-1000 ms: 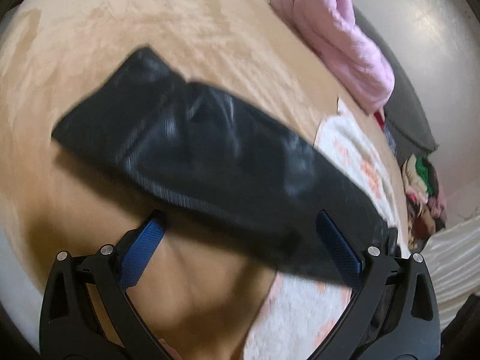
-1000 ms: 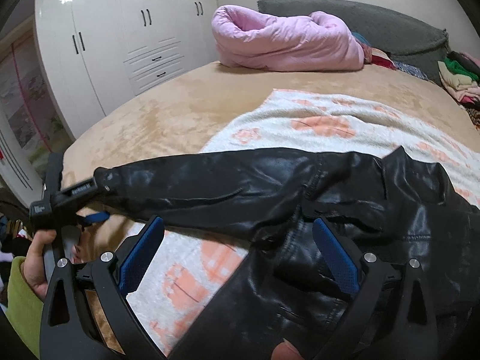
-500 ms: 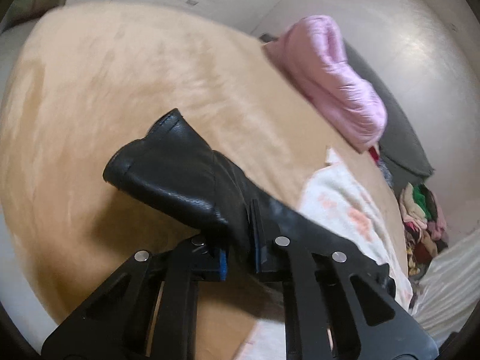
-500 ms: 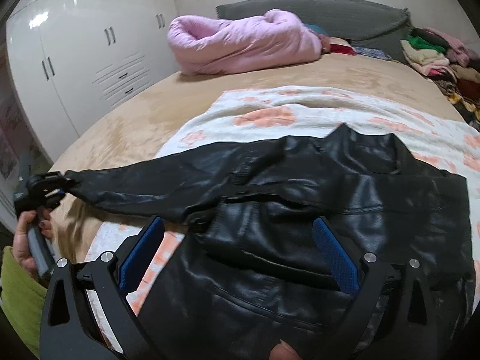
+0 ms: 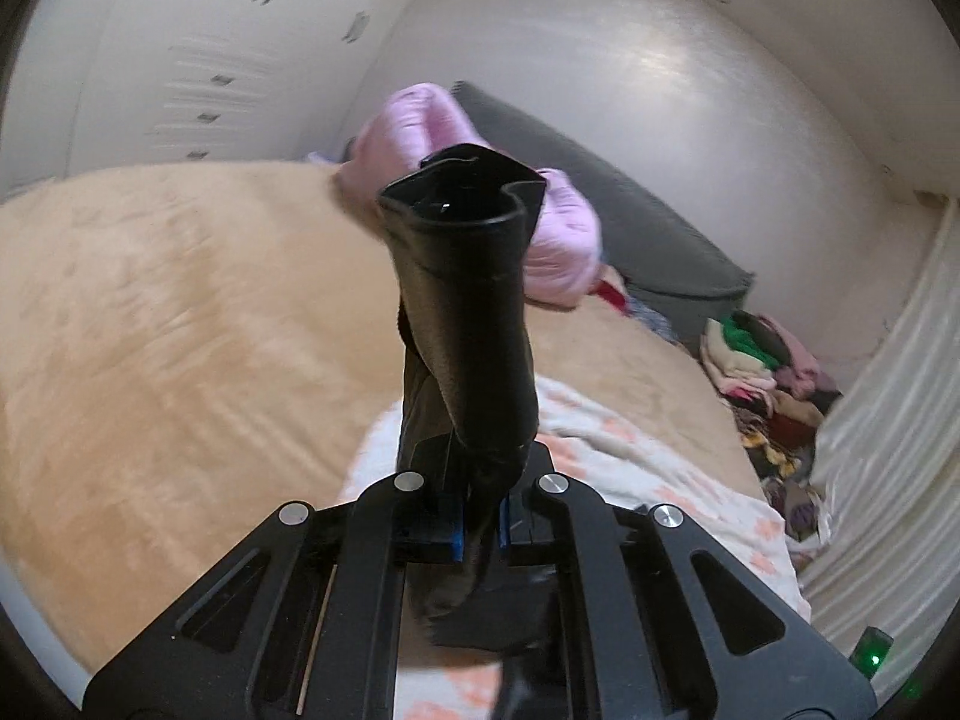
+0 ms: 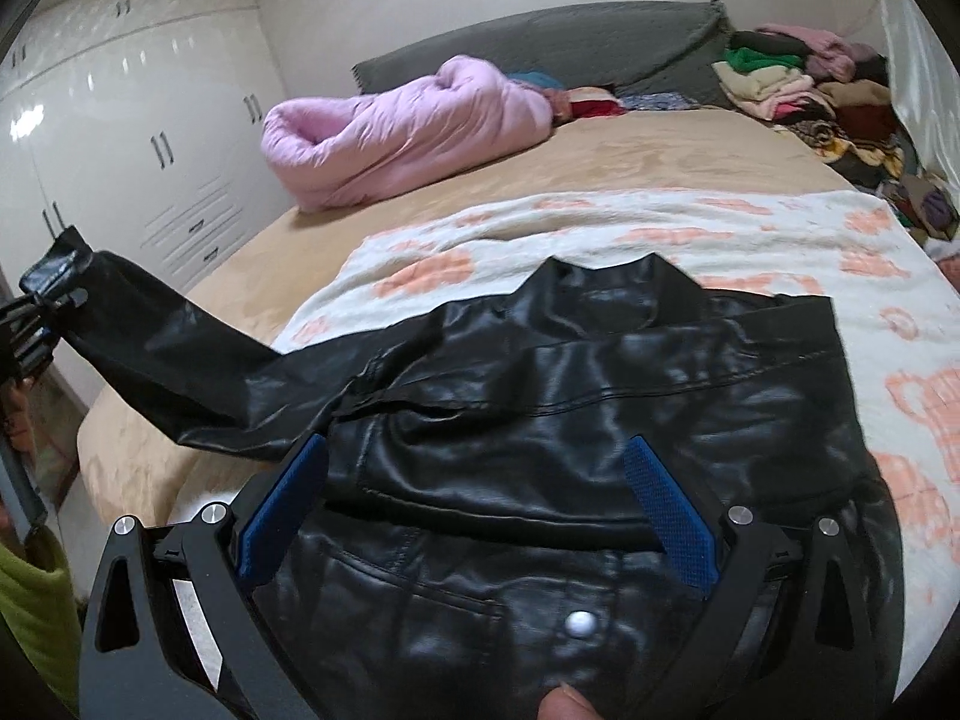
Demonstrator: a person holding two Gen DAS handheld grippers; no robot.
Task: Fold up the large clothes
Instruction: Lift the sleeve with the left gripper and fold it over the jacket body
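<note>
- Left tool [image 5: 479, 525] is clamped tight on the sleeve [image 5: 474, 324] of the black jacket [image 6: 570, 420], holding it up in the air.
- Right tool [image 6: 480, 510] has its blue pads spread wide, above the jacket, with nothing between them.
- Tan bed [image 6: 630, 156] fills the room.
- White blanket [image 6: 780, 222] with orange shapes lies on the bed, under the jacket.
- Pink quilt [image 6: 408, 126] sits rolled up near the headboard.
- Piled clothes [image 6: 798, 78] lie in the corner.
</note>
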